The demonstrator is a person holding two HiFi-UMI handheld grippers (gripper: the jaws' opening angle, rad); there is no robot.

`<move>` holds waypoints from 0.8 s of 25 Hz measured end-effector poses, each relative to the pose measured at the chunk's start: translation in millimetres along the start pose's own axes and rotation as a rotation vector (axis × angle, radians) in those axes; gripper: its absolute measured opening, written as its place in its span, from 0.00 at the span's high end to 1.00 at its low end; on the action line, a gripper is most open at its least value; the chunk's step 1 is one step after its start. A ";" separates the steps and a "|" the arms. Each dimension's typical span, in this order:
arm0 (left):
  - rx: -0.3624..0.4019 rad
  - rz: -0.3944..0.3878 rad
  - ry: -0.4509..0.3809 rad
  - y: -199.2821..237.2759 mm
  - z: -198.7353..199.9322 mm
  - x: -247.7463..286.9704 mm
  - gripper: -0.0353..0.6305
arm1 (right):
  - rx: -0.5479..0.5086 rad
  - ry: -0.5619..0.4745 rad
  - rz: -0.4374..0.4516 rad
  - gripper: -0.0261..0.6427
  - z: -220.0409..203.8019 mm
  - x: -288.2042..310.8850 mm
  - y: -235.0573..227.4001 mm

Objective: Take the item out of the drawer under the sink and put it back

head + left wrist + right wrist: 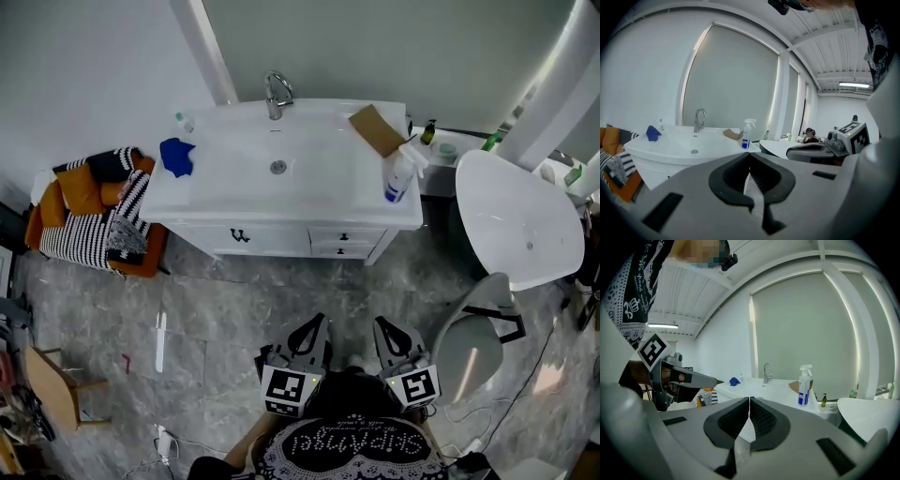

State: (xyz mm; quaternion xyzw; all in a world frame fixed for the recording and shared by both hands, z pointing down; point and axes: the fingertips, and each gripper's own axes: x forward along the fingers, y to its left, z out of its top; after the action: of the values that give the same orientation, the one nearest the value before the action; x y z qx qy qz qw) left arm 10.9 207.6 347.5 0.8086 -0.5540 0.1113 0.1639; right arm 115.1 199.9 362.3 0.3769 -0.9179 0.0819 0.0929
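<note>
The drawers [344, 243] under the sink [319, 155] stood closed, so the item inside could not be seen. On the countertop a blue cloth [175, 156] lay at the left end. A cardboard piece [377, 129] and a spray bottle [398, 178] stood at the right, and the faucet [277, 94] rose behind the basin. Well back from the vanity, over the grey floor [216, 319], the left gripper [317, 328] and right gripper [384, 330] were held side by side, each with its jaws together on nothing.
</note>
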 end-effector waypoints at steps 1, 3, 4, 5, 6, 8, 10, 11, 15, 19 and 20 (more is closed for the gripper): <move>0.003 -0.004 -0.002 4.4 1.7 -0.1 0.94 | 0.002 -0.003 0.000 0.93 -1.2 4.5 1.7; 0.008 -0.010 -0.007 12.7 4.7 -0.9 0.94 | -0.009 -0.005 0.004 0.93 -0.9 13.4 6.4; 0.010 -0.012 -0.007 16.9 5.1 -1.9 0.94 | -0.015 -0.007 0.005 0.93 2.3 18.1 10.2; 0.011 -0.013 -0.007 21.3 4.8 -3.1 0.94 | -0.018 -0.012 0.006 0.93 6.7 22.8 14.7; 0.013 -0.015 -0.006 25.8 4.2 -4.4 0.94 | -0.018 -0.019 0.005 0.93 9.9 26.9 19.0; 0.016 -0.020 -0.007 34.2 3.5 -6.4 0.94 | -0.018 -0.024 0.000 0.93 9.6 32.8 25.1; 0.024 -0.023 -0.011 42.1 3.9 -8.2 0.94 | -0.025 -0.028 -0.004 0.93 8.3 37.3 29.8; 0.028 -0.024 -0.013 45.8 4.3 -9.0 0.94 | -0.027 -0.031 -0.007 0.93 9.7 39.4 32.3; 0.026 -0.033 -0.020 53.7 5.6 -10.5 0.94 | -0.032 -0.026 -0.020 0.93 10.0 43.5 38.3; 0.023 -0.047 -0.027 56.0 7.3 -9.5 0.94 | -0.045 -0.031 -0.029 0.93 17.9 47.8 39.5; 0.021 -0.048 -0.029 56.0 7.1 -9.9 0.94 | -0.046 -0.032 -0.032 0.93 18.4 47.6 39.2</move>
State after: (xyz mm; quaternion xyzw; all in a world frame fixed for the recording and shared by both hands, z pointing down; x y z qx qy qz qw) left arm -44.9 194.7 345.3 0.8248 -0.5357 0.1014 0.1499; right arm 52.1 191.2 352.4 0.3904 -0.9149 0.0533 0.0880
